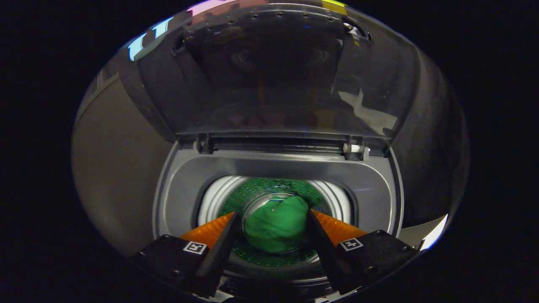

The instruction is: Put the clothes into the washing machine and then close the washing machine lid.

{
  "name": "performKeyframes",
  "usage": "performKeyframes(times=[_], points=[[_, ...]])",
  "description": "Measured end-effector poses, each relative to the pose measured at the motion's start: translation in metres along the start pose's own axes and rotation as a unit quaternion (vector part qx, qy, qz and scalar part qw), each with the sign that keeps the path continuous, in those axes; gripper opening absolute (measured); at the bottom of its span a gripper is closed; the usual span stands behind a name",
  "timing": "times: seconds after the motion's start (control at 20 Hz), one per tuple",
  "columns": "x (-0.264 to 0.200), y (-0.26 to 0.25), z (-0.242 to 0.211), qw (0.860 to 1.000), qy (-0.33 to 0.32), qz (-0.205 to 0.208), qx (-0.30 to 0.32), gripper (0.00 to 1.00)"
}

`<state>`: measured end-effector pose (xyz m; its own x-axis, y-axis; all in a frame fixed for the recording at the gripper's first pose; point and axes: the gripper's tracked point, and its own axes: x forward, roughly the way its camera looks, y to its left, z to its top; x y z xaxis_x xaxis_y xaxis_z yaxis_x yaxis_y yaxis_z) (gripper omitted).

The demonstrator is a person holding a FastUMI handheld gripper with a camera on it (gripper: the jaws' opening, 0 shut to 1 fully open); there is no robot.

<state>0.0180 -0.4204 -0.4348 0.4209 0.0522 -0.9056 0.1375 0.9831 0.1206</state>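
Observation:
I look down into a top-loading washing machine (181, 181) whose tinted lid (290, 84) stands raised at the back on its hinges. A bundled green garment (276, 229) lies in the drum (214, 195), over the round plate at the bottom. My gripper (271, 213) hovers above the drum mouth with its fingers spread wide, and the garment shows in the gap between them, lower down. A thin gap separates the cloth from the left finger; on the right the cloth's edge meets the finger's outline. Nothing seems pressed between the fingers.
The grey top frame of the machine rings the drum opening. Lid hinges (353, 148) sit at the back of the frame. Dim plain walls stand on both sides of the machine.

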Motion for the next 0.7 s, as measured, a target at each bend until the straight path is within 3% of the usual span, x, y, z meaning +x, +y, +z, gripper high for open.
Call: performKeyframes(times=[0.2,0.3,0.4,0.5,0.65,0.7], points=[[-0.069,0.038,0.047,0.996,-0.072,0.038,-0.037,0.98],[-0.113,0.057,0.099,0.986,-0.145,0.062,-0.044,0.98],[-0.145,0.068,0.170,0.969,-0.234,0.079,-0.034,0.98],[-0.145,0.063,0.234,0.957,-0.282,0.065,-0.027,0.98],[-0.114,0.027,0.257,0.969,-0.245,0.008,-0.016,0.98],[-0.110,0.023,0.266,0.967,-0.253,0.011,-0.020,1.00]])
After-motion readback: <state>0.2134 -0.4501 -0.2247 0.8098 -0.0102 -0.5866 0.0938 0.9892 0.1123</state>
